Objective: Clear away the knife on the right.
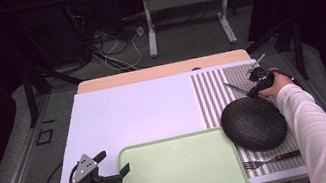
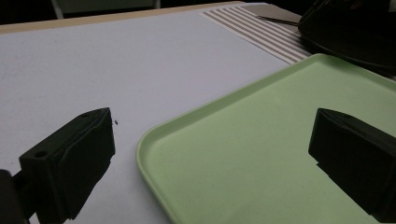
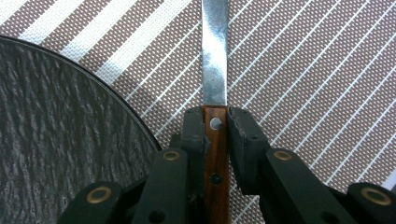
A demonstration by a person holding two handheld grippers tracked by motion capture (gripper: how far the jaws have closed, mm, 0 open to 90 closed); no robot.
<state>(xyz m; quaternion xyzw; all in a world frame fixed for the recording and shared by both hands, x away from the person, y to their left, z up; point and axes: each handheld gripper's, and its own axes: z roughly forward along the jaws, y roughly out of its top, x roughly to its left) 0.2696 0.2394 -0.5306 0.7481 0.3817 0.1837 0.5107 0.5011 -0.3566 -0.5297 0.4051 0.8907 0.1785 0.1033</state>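
Two grippers, one per hand. Left gripper [image 1: 113,167]: nearest the person, at the near left of the table, jaws spread wide with nothing between them; one jaw over the white board [image 1: 129,110], the other over the left edge of the tray [image 1: 181,174]. Right gripper [image 1: 252,91]: farther off, at the far right, jaws pressed together on the wooden handle of the knife [image 3: 215,93].

Near row, counted:
- One tray, pale green, rounded corners, bare, at the near edge of the table; its left rim [image 2: 196,112] lies between the left gripper's jaws in that gripper's view.
- One fork [image 1: 269,159], wooden handle, flat on the striped mat [image 1: 210,98] at the near right, just beside the tray's right edge, tines toward the tray.

Middle:
- One plate [image 1: 254,123], round, black, textured, on the striped mat beyond the fork and right of the tray.
- One white board, covering the left and centre of the table.

Far:
- One knife, steel blade and brown riveted handle, over the striped mat just beyond the plate's far rim, blade pointing away from the gripper. Whether it touches the mat cannot be told.
- One striped mat, brown and white, under plate, fork and knife.
- One person's right sleeve [image 1: 315,130], white, reaching along the right side.
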